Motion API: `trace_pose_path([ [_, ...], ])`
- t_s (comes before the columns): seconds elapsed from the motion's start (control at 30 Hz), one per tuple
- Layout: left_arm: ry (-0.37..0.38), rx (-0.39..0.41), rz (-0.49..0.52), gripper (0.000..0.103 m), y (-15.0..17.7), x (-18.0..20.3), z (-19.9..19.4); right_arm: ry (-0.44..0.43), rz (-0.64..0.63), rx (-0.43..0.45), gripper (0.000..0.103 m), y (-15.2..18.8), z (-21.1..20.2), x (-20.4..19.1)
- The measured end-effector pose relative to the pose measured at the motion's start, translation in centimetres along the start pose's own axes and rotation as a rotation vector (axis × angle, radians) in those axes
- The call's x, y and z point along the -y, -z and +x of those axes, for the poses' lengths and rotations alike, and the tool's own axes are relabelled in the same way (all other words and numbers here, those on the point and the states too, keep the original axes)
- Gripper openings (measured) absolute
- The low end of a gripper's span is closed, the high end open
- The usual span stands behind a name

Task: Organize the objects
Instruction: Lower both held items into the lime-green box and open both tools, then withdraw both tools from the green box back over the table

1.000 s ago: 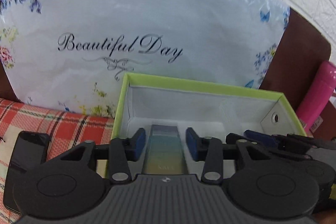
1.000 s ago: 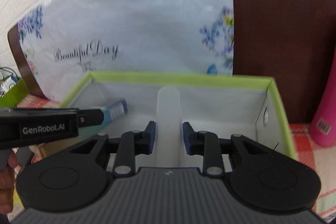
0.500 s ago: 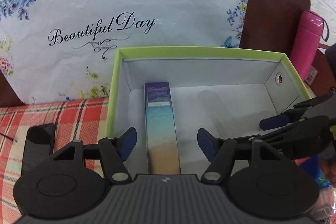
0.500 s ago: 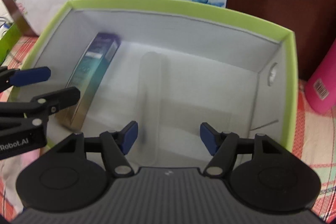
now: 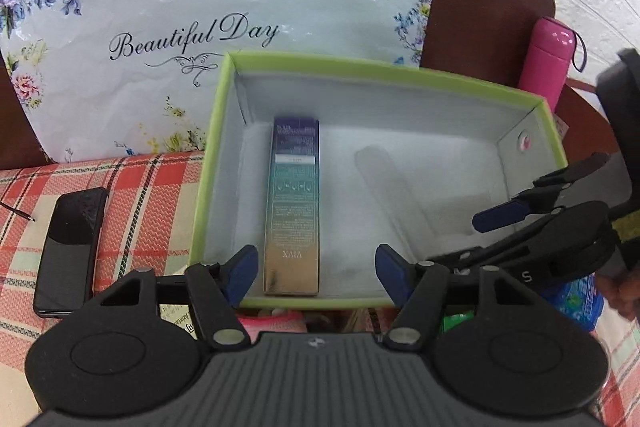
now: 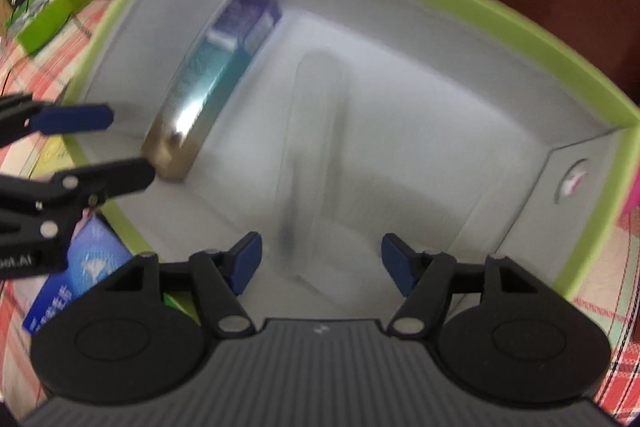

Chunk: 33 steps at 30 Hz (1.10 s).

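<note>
Left wrist view looks down into a green-rimmed box (image 5: 224, 131) with a white lining, standing on a red plaid table (image 5: 152, 195). A long slim carton (image 5: 294, 203), shading from purple at the far end through teal to gold at the near end, lies flat on the box floor near its left wall. The left gripper (image 5: 316, 273) sits over the near rim with its blue-tipped fingers (image 5: 240, 273) spread wide and empty; the gold end of the carton lies just ahead of the gap between them, touching neither finger. A clear tube (image 5: 394, 183) lies flat toward the middle of the box, angled and well apart from the carton. The right gripper (image 5: 508, 203) reaches in from the right over the rim. A black phone (image 5: 70, 243) lies on the table left of the box, a pink bottle (image 5: 550, 61) stands behind its right corner, and a white floral bag (image 5: 192, 7) reading "Beautiful Day" leans behind it. Right wrist view, blurred, shows the right gripper (image 6: 318, 263) with fingers (image 6: 400, 269) also wide apart and holding nothing, the clear tube (image 6: 312, 155) running away just ahead of them, the carton (image 6: 216, 83) to the left, and the left gripper (image 6: 84, 143) beside the carton's gold end.
</note>
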State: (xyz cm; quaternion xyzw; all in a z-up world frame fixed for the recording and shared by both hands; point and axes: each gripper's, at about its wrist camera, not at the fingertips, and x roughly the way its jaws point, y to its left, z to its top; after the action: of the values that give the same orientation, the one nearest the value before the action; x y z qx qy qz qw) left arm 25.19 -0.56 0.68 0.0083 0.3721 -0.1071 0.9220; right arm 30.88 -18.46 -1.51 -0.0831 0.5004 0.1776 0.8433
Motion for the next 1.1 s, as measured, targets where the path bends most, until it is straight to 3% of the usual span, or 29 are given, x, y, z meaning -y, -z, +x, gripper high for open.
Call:
trace_pose_path([
  [0.23,0.016,0.081,-0.020,0.070,-1.0,0.1,-2.3,0.092,0.000,0.199,0.080,-0.4,-3.9,-0.2],
  [0.3,0.014,0.122,-0.035,0.072,-0.7,0.4,-3.5,0.120,0.001,0.275,0.088,-0.1,-5.2,-0.2],
  [0.37,0.010,0.187,-0.046,0.075,-0.3,0.7,-5.0,0.128,0.017,0.357,0.103,1.0,-7.3,-0.7],
  [0.57,-0.010,0.407,-0.041,0.096,2.0,2.3,-11.4,0.150,0.033,0.577,0.103,6.0,-13.8,-2.3],
  [0.67,-0.031,0.470,-0.045,0.099,4.1,3.0,-14.2,0.170,0.055,0.658,0.103,9.3,-16.5,-3.3],
  [0.83,-0.008,0.480,-0.091,0.102,8.1,3.6,-16.4,0.162,0.095,0.733,0.103,15.3,-19.5,-5.2],
  [1.1,-0.028,0.390,-0.099,0.103,14.2,3.9,-16.5,0.173,0.156,0.724,0.103,22.3,-19.4,-7.7],
])
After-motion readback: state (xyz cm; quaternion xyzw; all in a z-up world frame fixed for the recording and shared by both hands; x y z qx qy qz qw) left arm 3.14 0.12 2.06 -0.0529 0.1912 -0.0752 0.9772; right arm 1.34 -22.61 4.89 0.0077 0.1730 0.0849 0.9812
